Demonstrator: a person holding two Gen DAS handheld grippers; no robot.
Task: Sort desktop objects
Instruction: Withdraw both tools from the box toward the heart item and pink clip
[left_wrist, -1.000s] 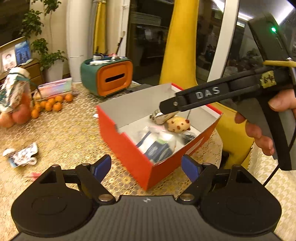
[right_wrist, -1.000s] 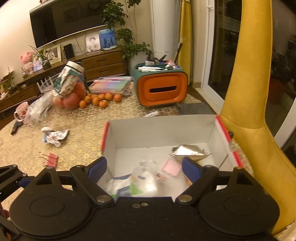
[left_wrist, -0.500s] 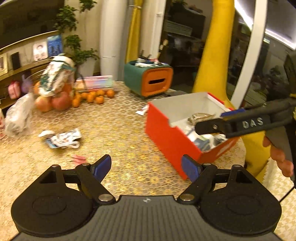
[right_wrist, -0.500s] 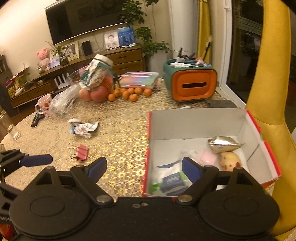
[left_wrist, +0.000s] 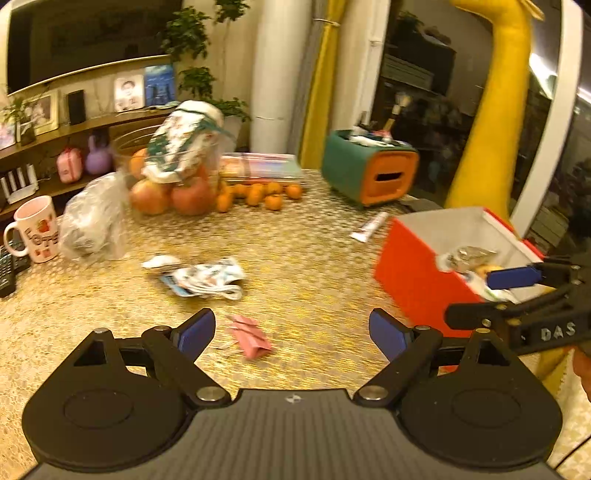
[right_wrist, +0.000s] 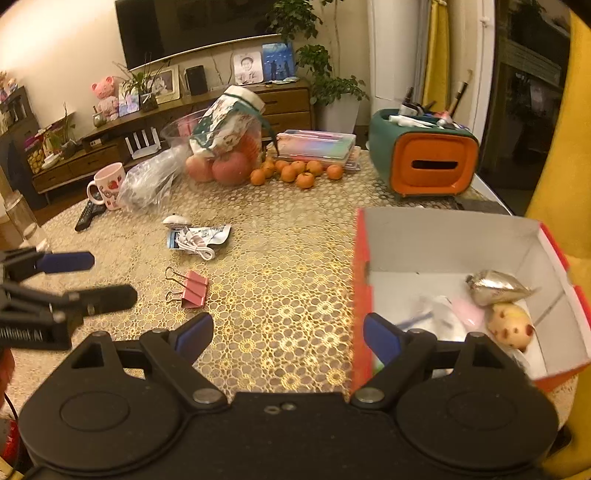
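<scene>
Swinging away from the box, both tools now face the desk: left tool spread, empty, over the clip; right tool spread, empty. Clip next, likely.

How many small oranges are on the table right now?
7 visible, clustered on the table between the apples and the orange-fronted organizer: oranges. More may hide behind the apples.
</scene>
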